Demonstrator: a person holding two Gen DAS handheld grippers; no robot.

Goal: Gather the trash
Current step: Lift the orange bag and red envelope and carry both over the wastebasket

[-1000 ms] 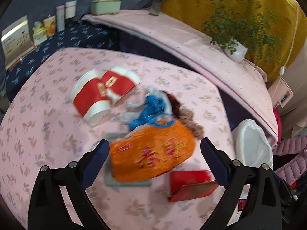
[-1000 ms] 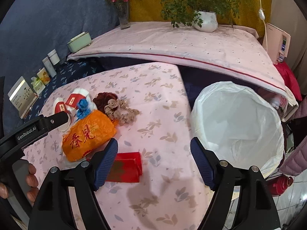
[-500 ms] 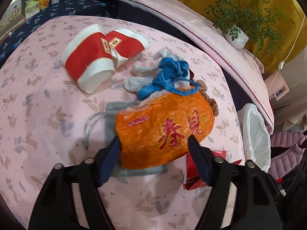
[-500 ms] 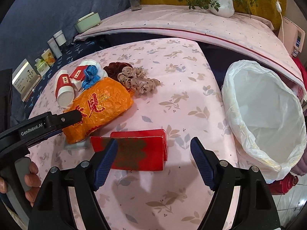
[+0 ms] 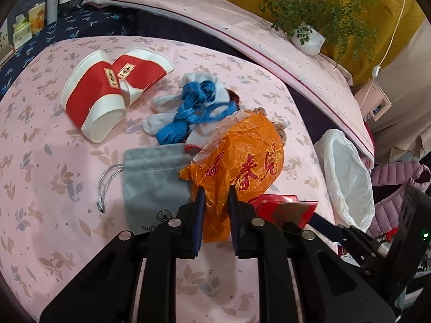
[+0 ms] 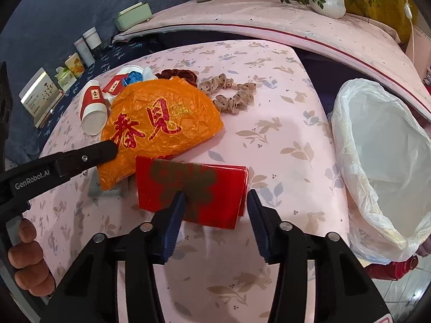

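Table: a pink table (image 6: 282, 123) with a leaf and bunny cloth carries everything.
Bin bag: a white plastic bin bag (image 6: 382, 161) stands open at the table's right edge.
Orange bag: a crinkly orange plastic bag (image 5: 242, 158) with red writing lies mid-table, partly on a grey cloth pouch (image 5: 153, 177).
Red packet: a flat red paper packet (image 6: 188, 188) lies just beside the orange bag.
Left tongs: the left tongs (image 5: 216, 202) have just been closing and pinch the orange bag's near edge.
Right tongs: the right tongs (image 6: 215, 204) have just been closing; the red packet sits between them, one pad on its face, the other apart from it.
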